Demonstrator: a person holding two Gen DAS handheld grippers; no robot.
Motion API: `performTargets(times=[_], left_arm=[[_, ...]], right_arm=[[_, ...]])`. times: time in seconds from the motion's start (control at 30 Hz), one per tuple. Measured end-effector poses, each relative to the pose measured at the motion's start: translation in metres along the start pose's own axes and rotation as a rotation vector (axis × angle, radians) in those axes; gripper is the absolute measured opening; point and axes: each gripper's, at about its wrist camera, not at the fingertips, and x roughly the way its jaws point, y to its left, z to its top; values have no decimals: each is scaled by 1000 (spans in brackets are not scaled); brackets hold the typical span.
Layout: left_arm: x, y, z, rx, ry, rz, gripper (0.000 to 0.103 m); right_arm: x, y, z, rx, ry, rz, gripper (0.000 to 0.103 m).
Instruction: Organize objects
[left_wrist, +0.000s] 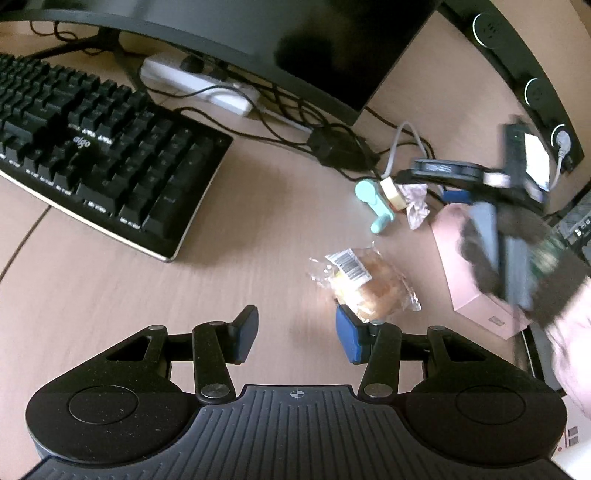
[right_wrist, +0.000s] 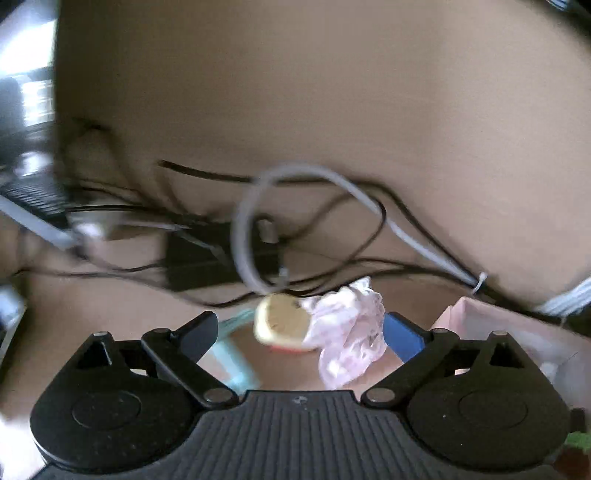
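A bread bun in clear wrap lies on the beige desk, just beyond the blue right finger of my left gripper. That gripper is open with only bare desk between its fingers. My right gripper stands open wide over a pale snack with a crumpled pinkish wrapper. Both lie between its fingers, with a gap on each side. The left wrist view shows the right gripper blurred above the same snack. Beside the snack lies a teal plastic item.
A pink box sits at the right, under the person's hand. A black keyboard, a monitor and a white power strip fill the back left. Tangled cables and a black adapter lie just behind the snack.
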Motion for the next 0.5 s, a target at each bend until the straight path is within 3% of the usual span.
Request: performTargets(times=[0.07,0.13,0.17,0.2,0.3,0.5], left_arm=[[-4,1,-1,0,-2,6,51],[-10,5,-2,-9,-10,13,51],[-13,8,-3,-19,-15,19,51],[-16,11,-4,-28,-19,27,51],[-19,18,-6,-60,-20,54,51],[-16,4,-5,-15,-21,41,51]], right_arm=[[29,0,6,-20,61,-55,97],[49,-2,8,-18,111,-54,97],[54,-5,9,4,126,-39,94],[56,-7,9,27,140,-17,84],[51,-6,4,68,153,61,68],[8,14,-29,-17,131,160,63]])
